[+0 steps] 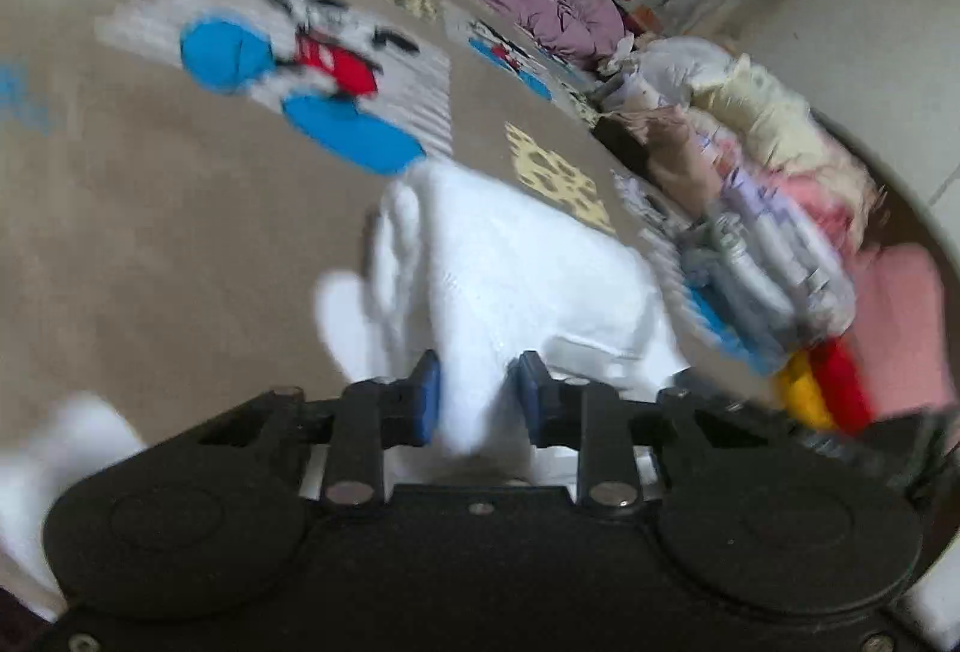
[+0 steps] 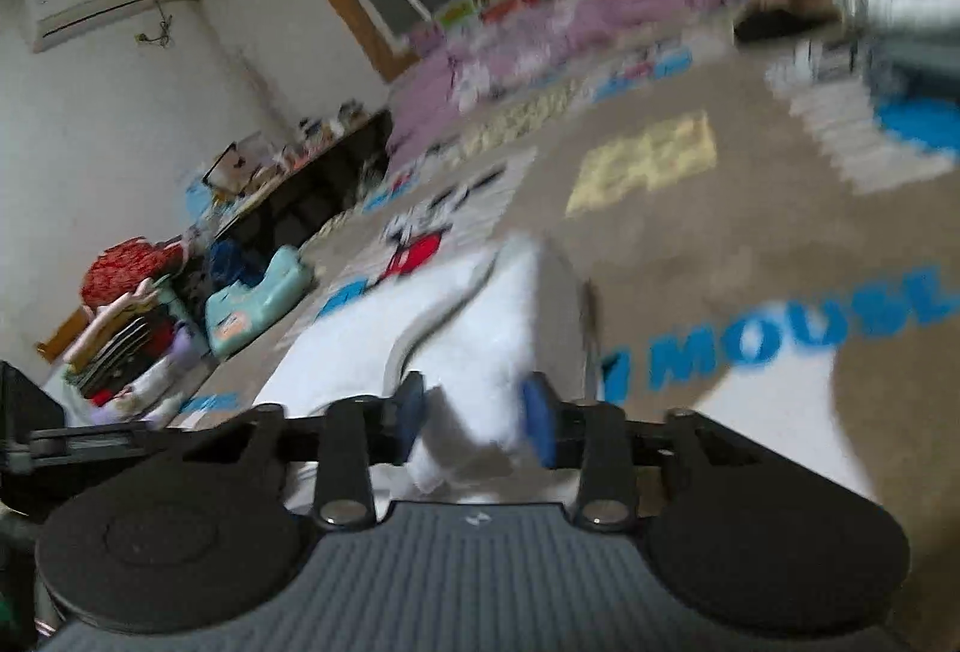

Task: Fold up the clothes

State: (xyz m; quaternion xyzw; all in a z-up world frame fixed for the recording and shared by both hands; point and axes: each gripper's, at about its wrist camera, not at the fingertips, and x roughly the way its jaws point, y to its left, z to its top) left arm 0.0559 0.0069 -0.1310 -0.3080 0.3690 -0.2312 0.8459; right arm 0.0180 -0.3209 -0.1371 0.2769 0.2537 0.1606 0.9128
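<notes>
A: Widest thing under me was the tan cartoon-print blanket (image 1: 150,232), with a heap of mixed clothes (image 1: 750,208) at its right edge.

B: And the white garment (image 1: 510,280)?

A: Bunched on the blanket. My left gripper (image 1: 478,394) pinched one fold, my right gripper (image 2: 474,412) another.
</notes>
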